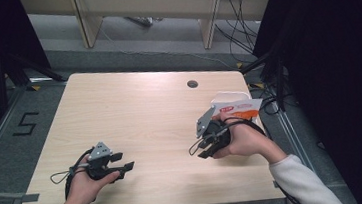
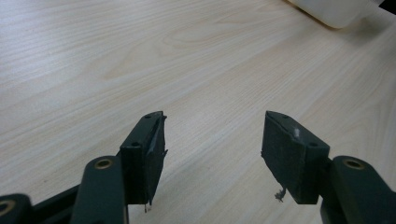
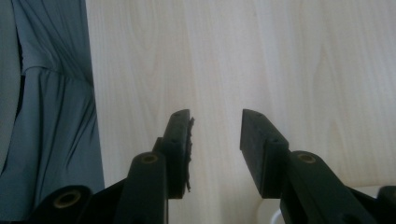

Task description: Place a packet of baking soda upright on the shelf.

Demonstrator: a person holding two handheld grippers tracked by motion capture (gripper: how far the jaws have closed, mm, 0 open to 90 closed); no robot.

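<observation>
Pale wood grain covers the worktop (image 1: 134, 111), and both claws sit over it with nothing between their jaws. The left claw (image 1: 125, 166) rests low near the worktop's near edge, held in the person's left hand (image 1: 84, 184), its jaws standing wide apart; in the left gripper view (image 2: 212, 149) bare wood shows between the two black pads, and a white container (image 2: 334, 11) lies well ahead of that claw and off to its right, at the picture's top edge. The right claw (image 1: 204, 149) is held in the right hand (image 1: 245, 138), its jaws parted and pointing toward the near edge, with its grey three-cornered plate (image 1: 204, 120) on top. Just behind this claw, past the hand and toward the far right corner, lies the white container (image 1: 226, 97) with a white packet with orange print (image 1: 242, 108) resting against it, the hand near both; whether it touches them cannot be told. In the right gripper view the right claw (image 3: 215, 140) shows a moderate gap with only wood grain behind it, a grey garment (image 3: 44, 116) lies beyond the worktop's edge to the claw's left, and a sliver of something white (image 3: 275, 215) sits at the bottom beside its right jaw.
</observation>
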